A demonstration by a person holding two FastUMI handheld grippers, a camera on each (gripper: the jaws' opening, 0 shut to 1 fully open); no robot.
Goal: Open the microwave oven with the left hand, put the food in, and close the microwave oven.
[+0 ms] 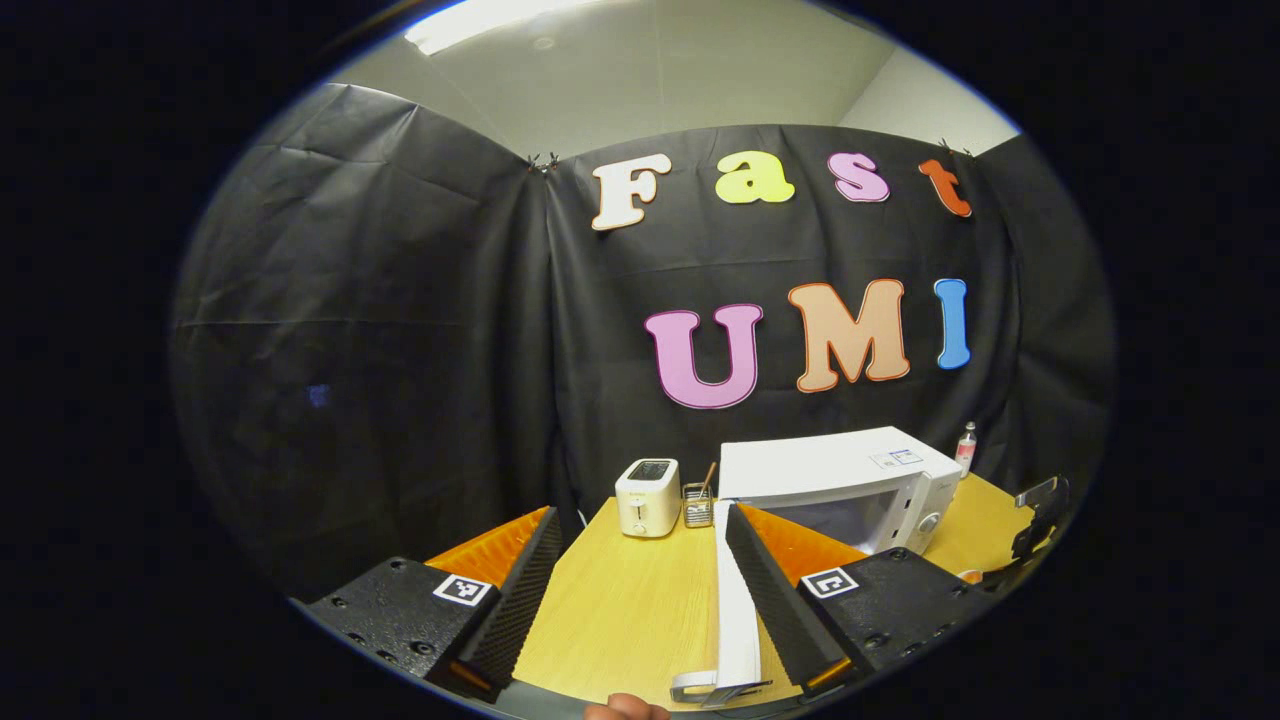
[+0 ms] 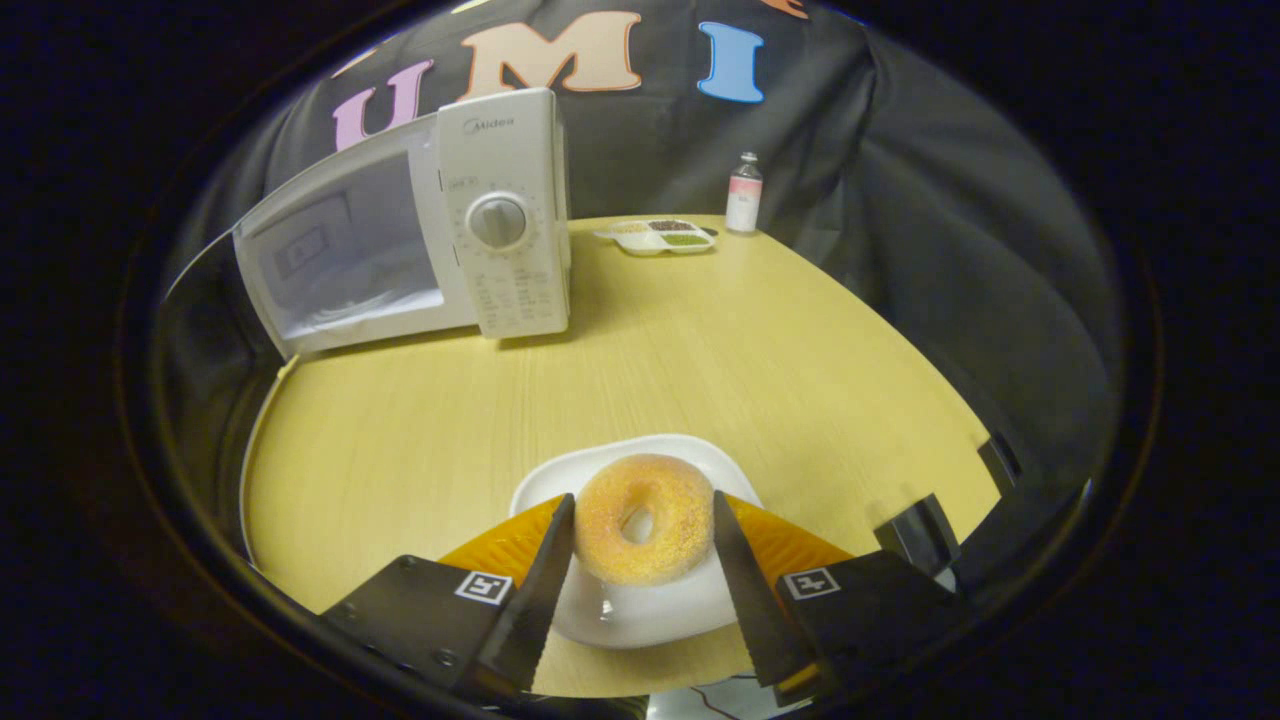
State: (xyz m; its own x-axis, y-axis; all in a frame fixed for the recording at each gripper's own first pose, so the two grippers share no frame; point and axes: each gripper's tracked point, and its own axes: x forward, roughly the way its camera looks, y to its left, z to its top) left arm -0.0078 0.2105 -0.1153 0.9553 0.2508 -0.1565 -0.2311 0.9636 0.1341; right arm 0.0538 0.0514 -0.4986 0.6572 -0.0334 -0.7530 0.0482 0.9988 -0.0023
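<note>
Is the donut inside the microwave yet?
Not yet. Done: the white microwave oven has its white door swung open, beside the open left tool. In hand: the right tool sits either side of the sugary ring doughnut on its white plate; whether it squeezes is unclear. Left: put the doughnut inside and shut the door.

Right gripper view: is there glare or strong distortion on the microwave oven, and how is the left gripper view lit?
Right gripper view: fisheye bends the table edge and tilts the microwave oven; its door window shows pale reflections; the doughnut is sharp. Left gripper view: a ceiling light glares at top; the wall stays dark.
</note>
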